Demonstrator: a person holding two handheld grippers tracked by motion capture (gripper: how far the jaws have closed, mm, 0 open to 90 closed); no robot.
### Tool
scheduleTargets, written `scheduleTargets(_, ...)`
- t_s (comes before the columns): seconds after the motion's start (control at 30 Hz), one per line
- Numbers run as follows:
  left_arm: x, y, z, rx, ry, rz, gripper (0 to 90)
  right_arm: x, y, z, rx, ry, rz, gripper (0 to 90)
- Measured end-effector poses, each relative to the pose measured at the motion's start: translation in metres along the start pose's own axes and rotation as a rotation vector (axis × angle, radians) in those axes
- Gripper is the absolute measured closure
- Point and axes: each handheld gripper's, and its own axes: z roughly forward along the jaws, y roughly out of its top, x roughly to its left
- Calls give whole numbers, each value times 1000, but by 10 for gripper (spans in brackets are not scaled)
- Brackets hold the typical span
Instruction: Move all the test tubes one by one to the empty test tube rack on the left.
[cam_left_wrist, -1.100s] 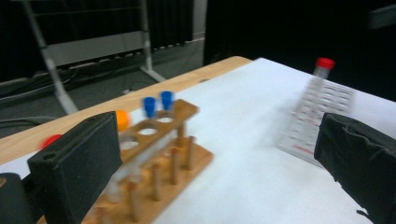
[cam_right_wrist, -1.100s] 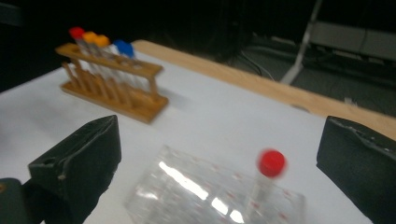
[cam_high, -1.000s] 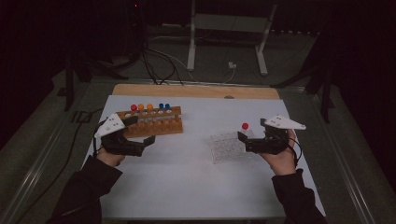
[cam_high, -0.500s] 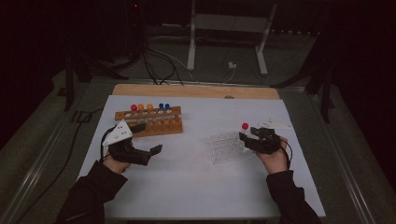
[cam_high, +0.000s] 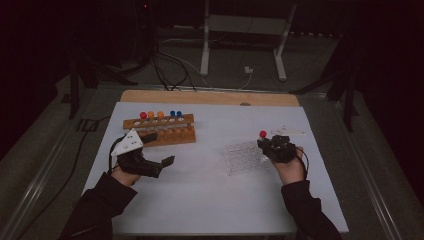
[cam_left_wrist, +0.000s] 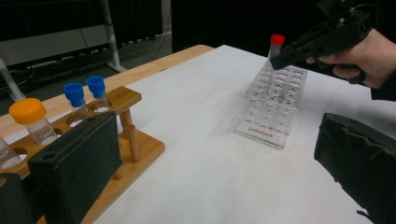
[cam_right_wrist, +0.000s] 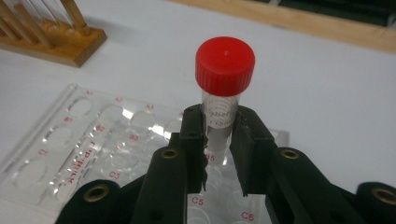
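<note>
Right gripper view has the red-capped tube (cam_right_wrist: 224, 93) upright between the fingers (cam_right_wrist: 194, 135) of the right gripper (cam_right_wrist: 219, 149), which have just been closing and now clench its clear body just under the cap. The tube's lower end reaches down into the clear plastic rack (cam_right_wrist: 70, 140), at a well in the corner farthest from the person; whether it is fully seated I cannot tell. Holding it high on the body keeps the tube vertical, which suits sliding it straight in or out of a well. The clear rack's other wells look empty, and it lies toward the right edge of the bench (cam_high: 210, 200).

High view shows the wooden rack (cam_high: 160, 131) near the far left corner, carrying tubes with red, orange and blue caps. The left gripper (cam_high: 159, 161) waits just in front of it, fingers spread wide and holding nothing, likely ready to steady or pick from that rack.
</note>
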Motion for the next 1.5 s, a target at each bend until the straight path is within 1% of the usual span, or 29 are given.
scheduleTargets(0.07,0,1,0,5,-14,-7,13,1,4,-7,-23,-3,-7,752)
scheduleTargets(0.13,-2,2,-1,8,-11,4,13,2,9,-16,-50,-9,-14,752)
scheduleTargets(0.23,-4,5,-1,7,-17,6,13,6,18,-30,-93,-15,-31,752)
scheduleTargets(0.33,-7,8,-2,8,-26,8,14,11,25,-42,-128,-5,-51,752)
scheduleTargets(0.37,-8,9,-2,13,-37,10,13,14,27,-45,-138,3,-58,752)
scheduleTargets(0.4,-9,10,-2,16,-39,14,14,17,28,-48,-144,11,-65,752)
scheduleTargets(0.43,-11,11,-2,14,-41,18,13,20,30,-50,-149,21,-74,752)
scheduleTargets(0.47,-12,12,-2,9,-54,16,13,24,31,-51,-152,33,-80,752)
scheduleTargets(0.53,-15,15,-3,5,-60,21,14,33,33,-53,-158,57,-102,752)
scheduleTargets(0.57,-17,16,-2,4,-70,19,14,37,33,-54,-158,68,-110,752)
scheduleTargets(0.63,-20,18,-2,4,-81,25,13,46,34,-55,-160,100,-132,752)
scheduleTargets(0.67,-22,19,-2,3,-95,23,14,51,34,-56,-162,114,-139,752)
scheduleTargets(0.73,-26,21,-1,6,-102,30,14,61,34,-56,-160,145,-157,752)
scheduleTargets(0.77,-27,22,-1,8,-115,32,14,66,34,-56,-157,166,-161,752)
scheduleTargets(0.8,-30,23,0,9,-117,35,14,72,33,-55,-153,182,-171,752)
scheduleTargets(0.87,-34,24,0,8,-138,41,14,83,31,-53,-141,218,-191,752)
scheduleTargets(0.9,-36,25,1,5,-140,48,14,89,30,-52,-137,230,-203,752)
scheduleTargets(0.97,-41,24,3,3,-158,48,17,99,28,-50,-127,260,-224,752)
scheduleTargets(1.13,-50,23,11,25,-203,61,17,121,21,-41,-98,319,-275,752)
scheduleTargets(1.2,-53,23,13,25,-213,67,22,129,17,-37,-81,343,-289,752)
scheduleTargets(1.27,-55,23,14,22,-220,61,52,135,14,-33,-67,358,-308,752)
scheduleTargets(1.3,-56,22,14,22,-228,65,58,139,12,-31,-60,368,-314,752)
scheduleTargets(1.33,-57,22,15,20,-227,67,78,142,11,-30,-53,376,-322,753)
scheduleTargets(1.4,-58,21,17,27,-236,65,86,148,9,-29,-45,393,-333,752)
scheduleTargets(1.47,-60,21,19,25,-227,67,144,152,7,-27,-37,412,-339,752)
scheduleTargets(1.5,-61,20,21,23,-237,68,166,155,6,-26,-32,419,-342,752)
